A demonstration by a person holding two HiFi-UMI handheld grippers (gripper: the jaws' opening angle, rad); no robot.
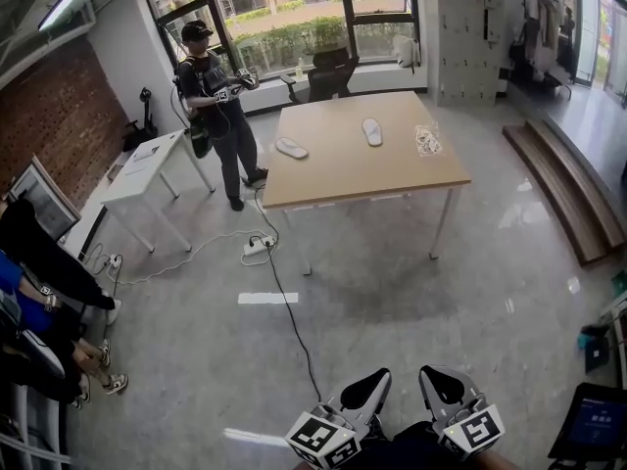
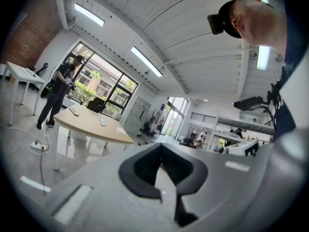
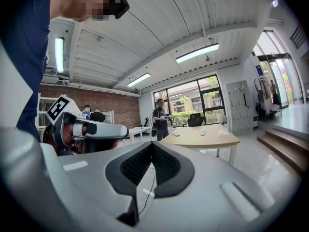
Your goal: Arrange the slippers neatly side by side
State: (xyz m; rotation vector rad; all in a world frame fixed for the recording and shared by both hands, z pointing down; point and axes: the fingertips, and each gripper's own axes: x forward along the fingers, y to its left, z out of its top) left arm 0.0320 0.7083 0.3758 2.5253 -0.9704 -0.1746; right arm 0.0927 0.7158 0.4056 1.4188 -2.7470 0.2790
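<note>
Two pale slippers lie apart on the wooden table (image 1: 323, 179): one slipper (image 1: 291, 148) near its left edge, the other slipper (image 1: 372, 131) towards the middle. In the head view my left gripper (image 1: 380, 374) and right gripper (image 1: 427, 372) sit side by side at the bottom edge, well short of the table, both shut with nothing between the jaws. The left gripper view shows the table (image 2: 91, 125) and both slippers (image 2: 74, 111) far off to the left. In the right gripper view the table (image 3: 200, 137) stands ahead, with my left gripper (image 3: 116, 129) at the left.
A person (image 1: 217, 106) in dark clothes stands at the table's far left corner. A crumpled clear bag (image 1: 427, 141) lies on the table's right side. A power strip (image 1: 258, 247) and cable (image 1: 290, 321) run across the floor. A white side table (image 1: 147, 169) stands left; wooden steps (image 1: 573, 199) right.
</note>
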